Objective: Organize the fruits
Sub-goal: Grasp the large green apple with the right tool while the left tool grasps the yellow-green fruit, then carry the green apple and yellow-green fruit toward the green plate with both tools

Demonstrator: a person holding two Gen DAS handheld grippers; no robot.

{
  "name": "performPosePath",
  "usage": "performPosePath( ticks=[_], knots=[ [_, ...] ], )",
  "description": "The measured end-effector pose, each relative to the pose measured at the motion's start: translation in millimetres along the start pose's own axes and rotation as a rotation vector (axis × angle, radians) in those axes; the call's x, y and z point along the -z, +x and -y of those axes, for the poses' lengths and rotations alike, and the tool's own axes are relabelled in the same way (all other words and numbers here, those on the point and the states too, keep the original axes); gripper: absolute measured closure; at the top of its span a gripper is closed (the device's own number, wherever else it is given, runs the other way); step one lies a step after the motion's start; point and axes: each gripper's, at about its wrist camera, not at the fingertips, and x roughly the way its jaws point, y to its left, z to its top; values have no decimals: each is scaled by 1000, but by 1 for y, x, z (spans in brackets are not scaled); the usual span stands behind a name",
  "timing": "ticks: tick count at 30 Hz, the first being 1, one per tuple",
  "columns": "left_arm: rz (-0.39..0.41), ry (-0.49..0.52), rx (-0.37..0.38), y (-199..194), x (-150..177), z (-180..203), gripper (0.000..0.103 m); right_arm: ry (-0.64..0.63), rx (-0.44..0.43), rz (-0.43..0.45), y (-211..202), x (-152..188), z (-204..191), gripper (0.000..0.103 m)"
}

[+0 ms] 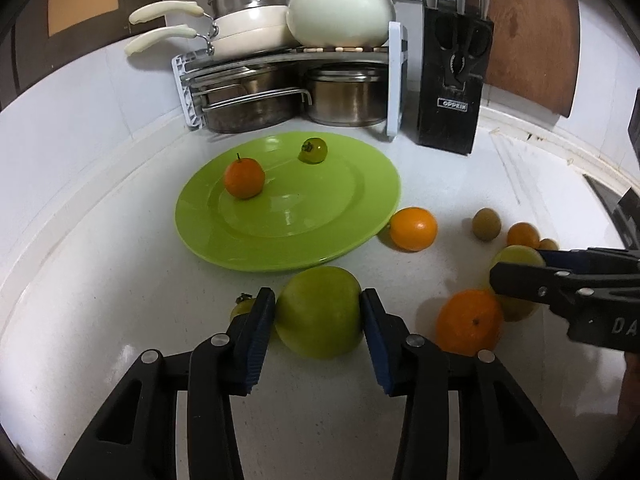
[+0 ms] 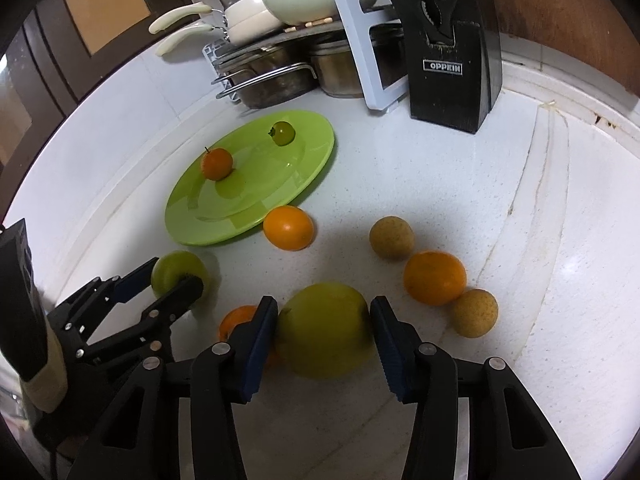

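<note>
A green plate [image 1: 208,236] [image 2: 188,220] holds a small orange [image 1: 244,178] [image 2: 217,164] and a small green tomato [image 1: 313,150] [image 2: 283,133]. My left gripper [image 1: 318,312] [image 2: 170,278] is shut on a green apple [image 1: 320,316] [image 2: 176,268] just in front of the plate. My right gripper [image 2: 324,322] [image 1: 516,268] is shut on a yellow-green apple [image 2: 326,330] [image 1: 516,258]. Loose on the counter lie oranges [image 1: 413,228] [image 2: 289,227] [image 2: 435,278] [image 1: 468,322], two brownish fruits [image 2: 391,238] [image 2: 475,313] and a small green tomato [image 1: 241,307] behind my left finger.
A pot rack [image 1: 288,92] with pans and a white pot [image 1: 340,8] stands behind the plate. A black knife block [image 1: 452,80] [image 2: 452,64] stands to its right. A wooden board [image 1: 532,32] leans on the wall.
</note>
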Motion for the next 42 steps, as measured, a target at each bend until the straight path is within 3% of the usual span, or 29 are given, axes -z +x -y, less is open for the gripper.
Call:
performPosePath(
  ticks=[18,42],
  knots=[
    [-17,-26,65,-24,12,5,61,-36,21,16,-21,12,0,57],
    [97,-60,60,-71,2,3,61,-93,-8,126,-60,4,-16,58]
  ],
)
